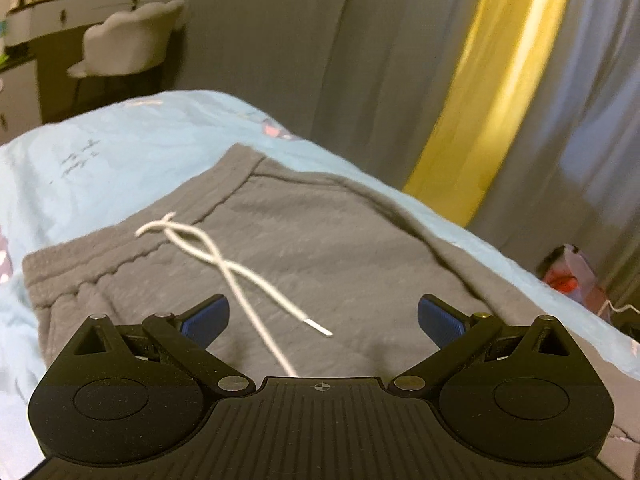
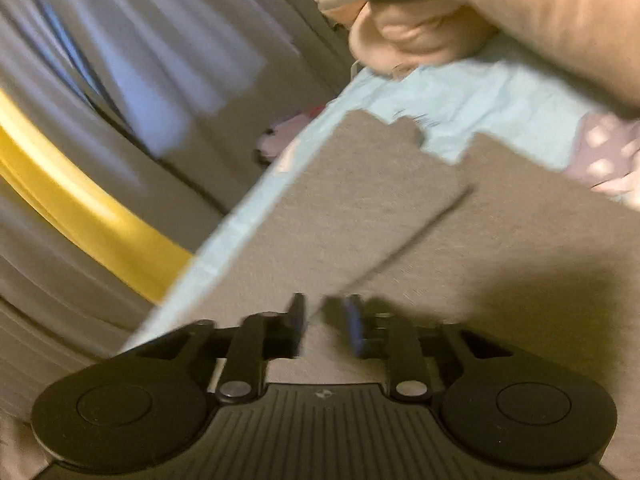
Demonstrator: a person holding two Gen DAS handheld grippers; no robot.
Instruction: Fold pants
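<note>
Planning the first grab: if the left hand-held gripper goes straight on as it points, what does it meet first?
Probably the white drawstring lying on the grey pants, between the open left hand-held gripper fingers; depth is unclear.

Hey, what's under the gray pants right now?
The gray pants lie spread on a light blue bedsheet, which shows around their edges. Whatever sits directly beneath the fabric is covered. The white drawstring lies on top.

Your left hand-held gripper (image 1: 322, 320) is wide open above the gray pants (image 1: 320, 248). The pants lie flat on the light blue bed (image 1: 100, 160). Two white strings (image 1: 224, 268) cross near the waistband.
</note>
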